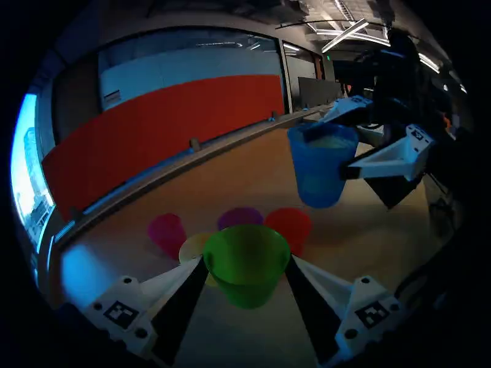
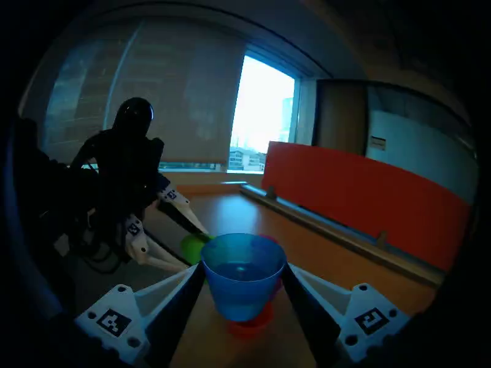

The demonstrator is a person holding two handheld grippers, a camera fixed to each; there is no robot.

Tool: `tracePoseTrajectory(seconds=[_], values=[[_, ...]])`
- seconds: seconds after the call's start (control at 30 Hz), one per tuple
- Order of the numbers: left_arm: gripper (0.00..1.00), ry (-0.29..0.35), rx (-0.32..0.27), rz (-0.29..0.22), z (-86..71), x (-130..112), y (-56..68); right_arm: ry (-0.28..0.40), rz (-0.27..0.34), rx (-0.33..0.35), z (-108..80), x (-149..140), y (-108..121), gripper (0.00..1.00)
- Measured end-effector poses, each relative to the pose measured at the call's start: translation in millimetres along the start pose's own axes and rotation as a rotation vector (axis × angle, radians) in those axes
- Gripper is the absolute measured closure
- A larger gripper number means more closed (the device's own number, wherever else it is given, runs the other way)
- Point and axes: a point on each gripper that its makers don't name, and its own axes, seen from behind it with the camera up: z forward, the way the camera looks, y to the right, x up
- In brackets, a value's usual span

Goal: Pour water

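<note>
Over the table (image 1: 258,165), L gripper (image 1: 245,260) is clamping green cup (image 1: 247,270) and R gripper (image 2: 242,268) is clamping blue cup (image 2: 243,291) w/ water (image 2: 240,271). Looks pre-pour; next prob. needing blue tilted over green.

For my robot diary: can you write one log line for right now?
left gripper: shut on green cup | right gripper: shut on blue cup, water inside | table: pink cup, yellow cup, purple cup, red cup

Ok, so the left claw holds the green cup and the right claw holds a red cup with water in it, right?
Not quite: the right claw holds the blue cup, not a red one, as the right gripper view shows. The water is in it, and the left claw does hold the green cup. The red cup stands on the table.
</note>
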Motion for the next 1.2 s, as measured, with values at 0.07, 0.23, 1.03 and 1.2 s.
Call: tracePoseTrajectory(seconds=[0.07, 0.23, 1.03, 1.2], values=[[0.14, -0.010, -0.002, -0.001, 3.2, -5.5, 0.7, -0.002, -0.001, -0.010, -1.2, 1.6, 6.3, 0.09], [0.14, -0.039, -0.026, -0.009, 11.7, -19.1, 7.3, -0.014, 0.004, -0.033, -3.2, -0.3, 20.5, 0.09], [0.14, -0.071, -0.077, -0.019, 36.0, -42.9, 21.1, -0.069, 0.019, -0.072, -0.5, -23.8, 51.5, 0.09], [0.14, -0.084, -0.080, -0.007, 36.5, -48.8, 23.0, -0.076, 0.016, -0.074, -0.4, -26.8, 52.6, 0.09]])
